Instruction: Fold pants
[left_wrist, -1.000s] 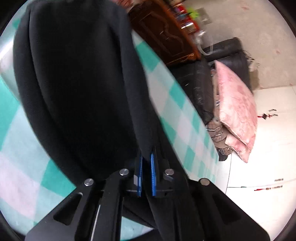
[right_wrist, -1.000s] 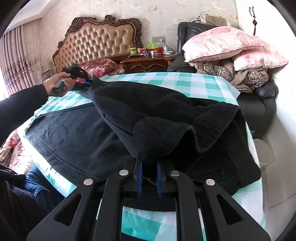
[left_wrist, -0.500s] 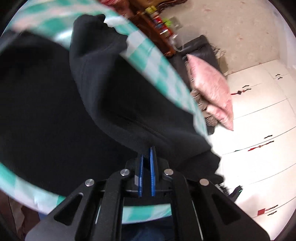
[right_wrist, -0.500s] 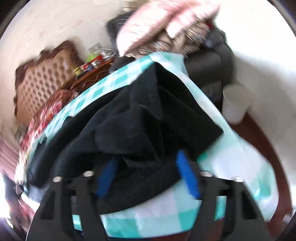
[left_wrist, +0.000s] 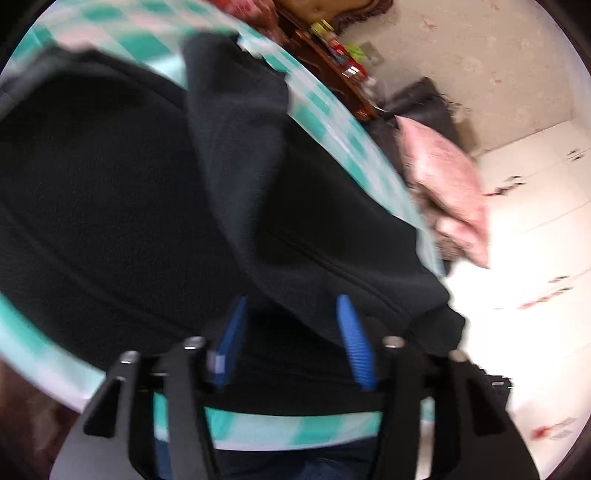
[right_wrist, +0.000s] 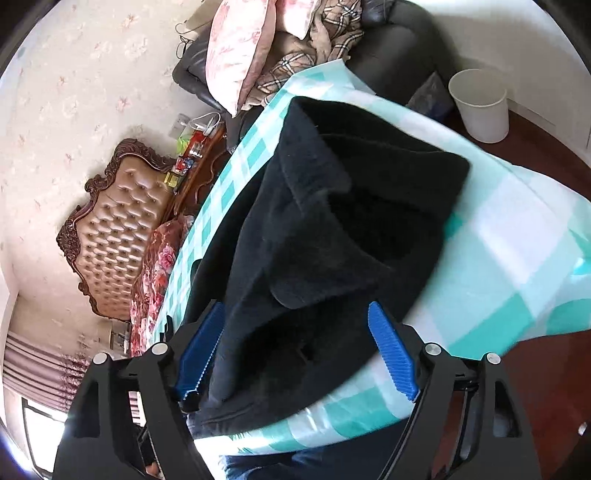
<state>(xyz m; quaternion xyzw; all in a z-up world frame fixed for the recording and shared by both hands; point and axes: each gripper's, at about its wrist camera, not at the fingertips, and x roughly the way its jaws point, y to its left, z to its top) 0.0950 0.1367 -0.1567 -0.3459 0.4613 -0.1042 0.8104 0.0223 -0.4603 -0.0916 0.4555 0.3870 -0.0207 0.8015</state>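
In the left wrist view, black pants (left_wrist: 155, 192) were seen spread over a table covered by a teal and white checked cloth (left_wrist: 332, 122), with 1 upper layer folded across the rest. The left gripper (left_wrist: 291, 332) was released, its 2 blue pads spread apart just above the near edge of the fabric, nothing held between them.

In the right wrist view, the pants (right_wrist: 332, 236) lay bunched in thick overlapping folds on the cloth (right_wrist: 517, 266). The right gripper (right_wrist: 295, 343) was likewise released, pads wide apart over the near hem.

The fabric was judged soft, thick and fleecy, limp, fairly heavy, not slippery. A hold at the doubled edge or a corner was judged best.
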